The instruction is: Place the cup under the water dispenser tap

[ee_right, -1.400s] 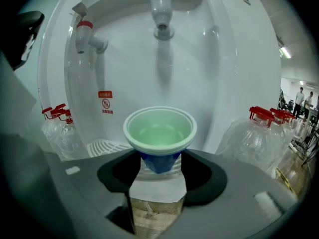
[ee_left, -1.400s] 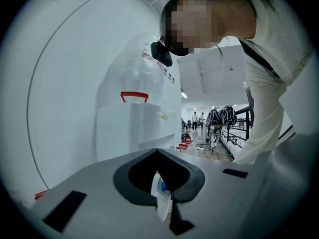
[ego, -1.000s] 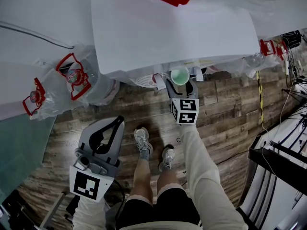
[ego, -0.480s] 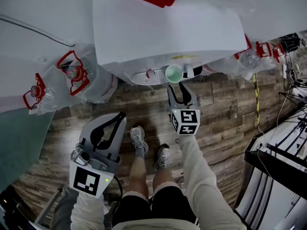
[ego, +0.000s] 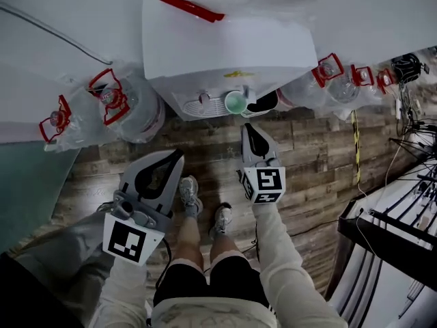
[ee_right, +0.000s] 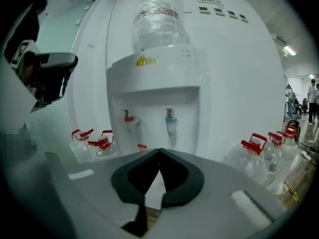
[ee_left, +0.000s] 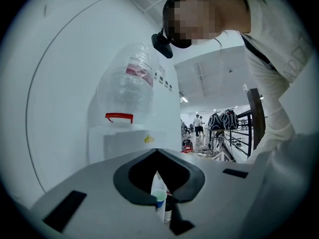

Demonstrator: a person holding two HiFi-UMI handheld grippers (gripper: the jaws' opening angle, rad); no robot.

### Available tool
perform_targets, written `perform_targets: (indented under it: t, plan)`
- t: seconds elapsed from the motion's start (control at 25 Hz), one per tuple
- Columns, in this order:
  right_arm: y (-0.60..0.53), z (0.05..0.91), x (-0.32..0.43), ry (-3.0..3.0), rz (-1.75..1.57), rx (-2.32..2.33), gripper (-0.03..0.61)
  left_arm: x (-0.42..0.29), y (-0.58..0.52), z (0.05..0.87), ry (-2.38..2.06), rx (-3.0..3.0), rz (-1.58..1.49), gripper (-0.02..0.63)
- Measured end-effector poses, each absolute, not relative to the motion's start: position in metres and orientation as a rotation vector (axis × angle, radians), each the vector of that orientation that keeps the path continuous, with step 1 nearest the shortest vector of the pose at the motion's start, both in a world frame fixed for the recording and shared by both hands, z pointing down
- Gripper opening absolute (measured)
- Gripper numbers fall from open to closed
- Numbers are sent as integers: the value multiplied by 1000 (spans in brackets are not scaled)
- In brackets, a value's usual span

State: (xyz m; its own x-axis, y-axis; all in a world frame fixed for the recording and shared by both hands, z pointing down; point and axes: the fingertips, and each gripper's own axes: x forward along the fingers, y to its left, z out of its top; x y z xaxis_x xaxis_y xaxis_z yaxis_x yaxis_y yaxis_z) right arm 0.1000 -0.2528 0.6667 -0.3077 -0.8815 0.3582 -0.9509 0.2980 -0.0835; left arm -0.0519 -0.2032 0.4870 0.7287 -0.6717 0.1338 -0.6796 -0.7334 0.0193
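Head view: the cup [ego: 236, 102] stands on the water dispenser's [ego: 225, 39] drip tray. The right claw [ego: 248, 130] points at it from nearby, and the left claw [ego: 179, 156] is farther off.

Left gripper view: its tips meet, empty, with the cup visible beyond them.

Right gripper view: its jaws have just been closing and now meet on nothing, below the blue tap [ee_right: 170, 119].

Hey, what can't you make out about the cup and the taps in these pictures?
Head view: the cup is too small to show whether it holds water or which tap it sits under.
Left gripper view: the shut left tool hides the cup's lower part.
Right gripper view: the right tool, jaws just closed on nothing, covers the space below the red tap and blue tap, cup included.
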Motion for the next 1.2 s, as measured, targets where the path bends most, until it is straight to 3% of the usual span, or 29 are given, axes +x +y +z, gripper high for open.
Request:
perform_targets:
  t: [1.2]
  plan:
    - [-136,407,110,-2522,181,1560,9,-26,-115,315,-1348,2842,85,6]
